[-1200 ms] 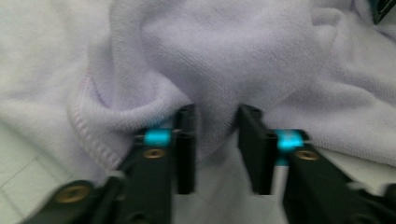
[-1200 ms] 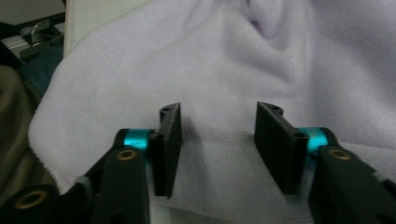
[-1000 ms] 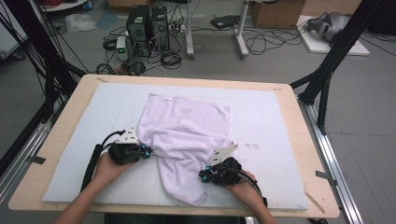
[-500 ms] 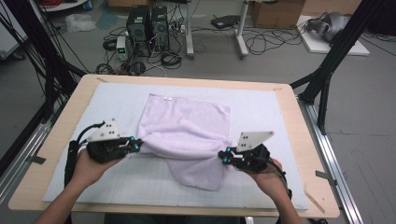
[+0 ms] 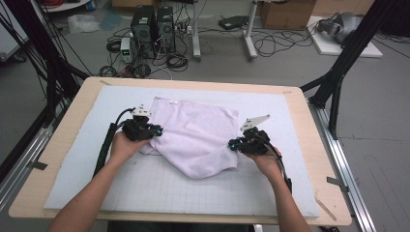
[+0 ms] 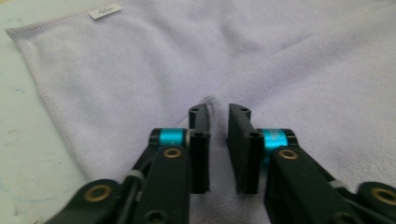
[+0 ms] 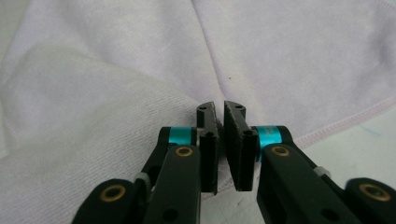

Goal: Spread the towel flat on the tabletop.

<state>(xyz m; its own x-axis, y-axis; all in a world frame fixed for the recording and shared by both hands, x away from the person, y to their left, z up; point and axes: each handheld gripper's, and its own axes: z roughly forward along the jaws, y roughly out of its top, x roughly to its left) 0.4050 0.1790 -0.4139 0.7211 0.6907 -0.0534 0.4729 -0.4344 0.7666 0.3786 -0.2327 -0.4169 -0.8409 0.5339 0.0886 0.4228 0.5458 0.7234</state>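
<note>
On the bench (image 5: pixel 295 145), a pale lilac towel (image 5: pixel 198 135) lies rumpled on the white mat (image 5: pixel 145 188). The left gripper (image 5: pixel 157 131) sits at its left edge, the right gripper (image 5: pixel 233 144) at its right edge. Both have just been opening; each now shows a narrow gap, and the cloth seems released.

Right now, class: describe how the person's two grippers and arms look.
Both the left gripper and the right gripper are black, with flat black jaws, turquoise bands and brass-coloured rivets. Each carries a grey three-cornered plate and trails a black cable. The forearms are bare, without sleeves.
</note>
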